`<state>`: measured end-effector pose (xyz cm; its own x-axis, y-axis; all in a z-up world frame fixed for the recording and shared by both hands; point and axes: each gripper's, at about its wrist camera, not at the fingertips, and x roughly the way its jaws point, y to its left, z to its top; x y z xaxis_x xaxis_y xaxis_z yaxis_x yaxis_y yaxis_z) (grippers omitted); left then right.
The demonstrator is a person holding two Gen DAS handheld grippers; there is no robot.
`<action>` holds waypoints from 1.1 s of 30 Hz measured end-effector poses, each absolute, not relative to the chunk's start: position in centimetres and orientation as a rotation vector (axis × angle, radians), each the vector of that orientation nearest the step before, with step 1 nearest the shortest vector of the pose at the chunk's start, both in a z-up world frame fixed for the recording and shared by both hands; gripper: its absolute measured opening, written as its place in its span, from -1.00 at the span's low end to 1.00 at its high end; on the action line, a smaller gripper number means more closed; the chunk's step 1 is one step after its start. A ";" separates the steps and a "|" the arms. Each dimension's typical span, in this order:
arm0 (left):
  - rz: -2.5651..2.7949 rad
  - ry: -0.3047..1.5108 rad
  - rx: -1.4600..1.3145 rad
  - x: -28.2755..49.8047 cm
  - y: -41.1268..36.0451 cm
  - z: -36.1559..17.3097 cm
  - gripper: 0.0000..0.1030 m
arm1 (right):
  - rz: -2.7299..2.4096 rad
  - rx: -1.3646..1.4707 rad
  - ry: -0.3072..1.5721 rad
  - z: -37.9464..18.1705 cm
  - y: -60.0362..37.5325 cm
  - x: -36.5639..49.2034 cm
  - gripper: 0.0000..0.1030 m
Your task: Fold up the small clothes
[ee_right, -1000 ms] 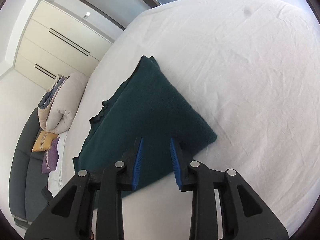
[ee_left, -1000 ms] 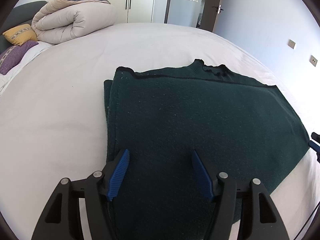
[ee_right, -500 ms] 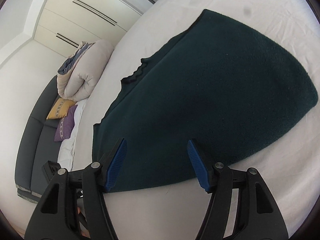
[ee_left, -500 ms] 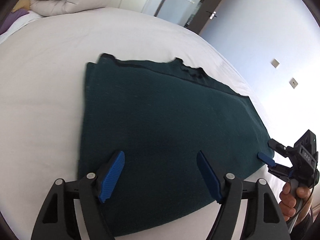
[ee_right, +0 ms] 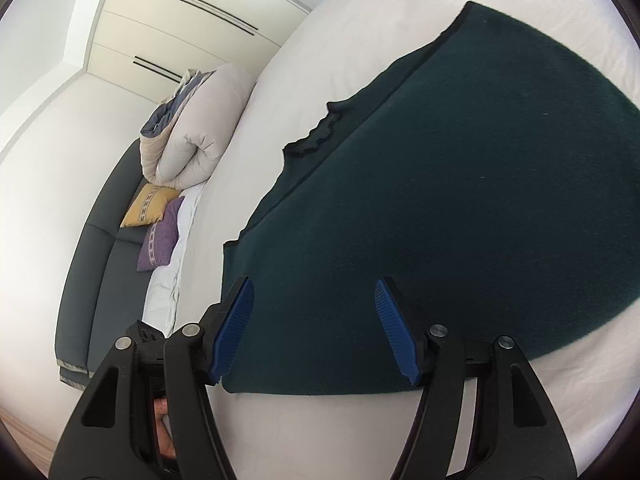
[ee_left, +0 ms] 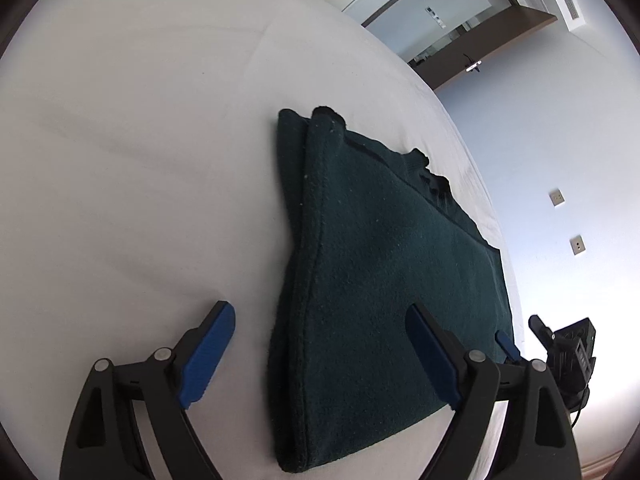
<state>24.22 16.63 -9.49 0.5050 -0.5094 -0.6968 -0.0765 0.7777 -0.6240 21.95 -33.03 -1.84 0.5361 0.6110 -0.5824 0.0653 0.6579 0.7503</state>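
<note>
**Both jaws open over one folded sweater**

Left gripper point(ee_left: 320, 354) jaws wide open, holding nothing, straddling the sweater's point(ee_left: 384, 280) near left folded edge. Right gripper point(ee_right: 314, 330) jaws also open and empty, over the sweater's point(ee_right: 460, 200) near hem; its fingertip also shows at 4 o'clock in the left view.

The sweater lies flat on the white bed point(ee_left: 140, 160), at centre in both views, collar toward 12 o'clock. Looks soft, thick, floppy, light, not slippery; layered edges may slide apart. Best hold: pinch all layers at the near corners.

Count: one sweater, two grippers. Farther off, at 10 o'clock: one rolled duvet point(ee_right: 192, 128), two cushions point(ee_right: 150, 204).
</note>
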 end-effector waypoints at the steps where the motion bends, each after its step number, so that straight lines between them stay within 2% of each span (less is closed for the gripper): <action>1: -0.305 1.025 -0.680 24.3 16.6 -9.6 0.72 | 0.386 0.811 0.972 -1.6 -32.6 22.2 0.22; 7: -0.387 1.051 -0.727 24.6 15.4 -10.0 0.71 | 0.457 0.818 0.997 -0.9 -29.8 24.4 0.22; 9: -0.418 1.056 -0.789 24.8 15.9 -10.4 0.64 | 0.478 0.817 1.006 -0.7 -28.8 25.2 0.22; 12: -0.466 1.077 -0.893 25.2 16.9 -11.2 0.51 | 0.500 0.814 1.030 -0.6 -27.3 26.2 0.22; 15: -0.509 1.103 -1.006 25.6 17.9 -12.0 0.28 | 0.516 0.800 1.057 -0.6 -25.7 27.2 0.22; 17: -0.522 1.121 -1.071 25.5 18.4 -12.7 0.06 | 0.531 0.797 1.072 -0.6 -24.7 27.8 0.22; 22: -0.532 1.113 -1.179 25.2 19.8 -13.4 -0.09 | 0.568 0.771 1.102 -0.6 -22.1 29.2 0.22; 26: -0.518 1.125 -1.131 25.0 19.8 -13.0 -0.24 | 0.584 0.746 1.130 -0.8 -20.4 29.9 0.22; 33: -0.384 1.129 -0.880 25.2 20.1 -11.3 -0.19 | 0.591 0.726 1.150 -1.2 -19.2 30.3 0.22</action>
<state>25.17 20.06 -11.26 0.4102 -0.6702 -0.6185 -0.1539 0.6176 -0.7713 30.25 -19.16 -1.24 0.3065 0.7436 -0.5942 -0.0510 0.6362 0.7698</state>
